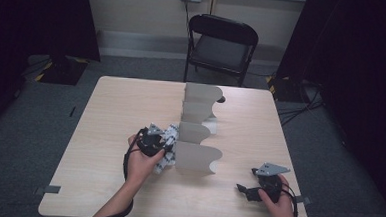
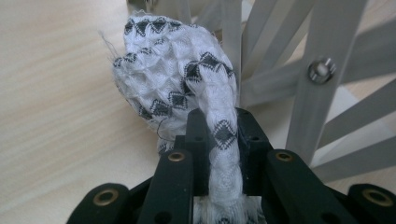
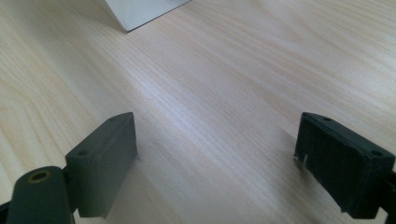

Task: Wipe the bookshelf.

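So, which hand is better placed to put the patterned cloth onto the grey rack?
Left. The left gripper is shut on the cloth beside the rack; the right gripper is open over bare table.

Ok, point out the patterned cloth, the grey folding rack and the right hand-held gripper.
patterned cloth (image 2: 173, 79), left gripper view, on its bunched upper end.
grey folding rack (image 1: 197, 159), high view, on its nearest panel.
right hand-held gripper (image 3: 215, 163), right gripper view, midway between its open jaws, over the table.
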The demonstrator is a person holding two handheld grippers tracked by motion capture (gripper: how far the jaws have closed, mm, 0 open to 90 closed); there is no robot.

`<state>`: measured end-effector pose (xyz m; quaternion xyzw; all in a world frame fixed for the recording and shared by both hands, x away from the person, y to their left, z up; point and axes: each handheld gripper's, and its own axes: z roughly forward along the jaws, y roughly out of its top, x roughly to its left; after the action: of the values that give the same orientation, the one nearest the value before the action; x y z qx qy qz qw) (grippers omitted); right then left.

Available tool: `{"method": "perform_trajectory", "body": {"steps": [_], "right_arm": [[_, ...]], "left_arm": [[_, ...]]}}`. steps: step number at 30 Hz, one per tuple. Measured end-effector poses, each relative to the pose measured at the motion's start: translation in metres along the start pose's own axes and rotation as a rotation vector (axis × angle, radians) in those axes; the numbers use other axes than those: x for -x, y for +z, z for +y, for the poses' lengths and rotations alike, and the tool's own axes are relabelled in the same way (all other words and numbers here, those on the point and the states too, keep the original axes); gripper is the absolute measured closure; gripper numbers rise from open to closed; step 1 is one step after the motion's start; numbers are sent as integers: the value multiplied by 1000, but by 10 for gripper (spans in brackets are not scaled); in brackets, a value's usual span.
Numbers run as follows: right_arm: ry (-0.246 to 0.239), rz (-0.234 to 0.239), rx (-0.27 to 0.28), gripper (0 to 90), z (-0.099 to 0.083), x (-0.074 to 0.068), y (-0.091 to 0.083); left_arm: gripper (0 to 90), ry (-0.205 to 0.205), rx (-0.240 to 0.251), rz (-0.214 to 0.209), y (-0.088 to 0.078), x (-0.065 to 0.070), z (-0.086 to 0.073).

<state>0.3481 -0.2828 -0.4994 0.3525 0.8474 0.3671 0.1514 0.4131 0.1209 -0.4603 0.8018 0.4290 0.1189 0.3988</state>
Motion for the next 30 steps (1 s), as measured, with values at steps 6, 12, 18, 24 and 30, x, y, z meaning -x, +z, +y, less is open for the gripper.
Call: {"method": "perform_trajectory", "body": {"steps": [6,12,18,24,30], "right_arm": [[0,0,0,121,0,0,0],[0,0,0,121,0,0,0],[-1,-1,1,120,0,0,0],[-1,-1,1,121,0,0,0],[-1,-1,1,121,0,0,0]], "left_arm": [[781,-14,-33,-9,10,-1,-16],[782,-36,-2,-17,-5,-5,-8],[781,-20,99,1,-42,-7,26],[780,21,188,-4,-72,3,57],[774,46,127,-12,-51,12,45]]}}
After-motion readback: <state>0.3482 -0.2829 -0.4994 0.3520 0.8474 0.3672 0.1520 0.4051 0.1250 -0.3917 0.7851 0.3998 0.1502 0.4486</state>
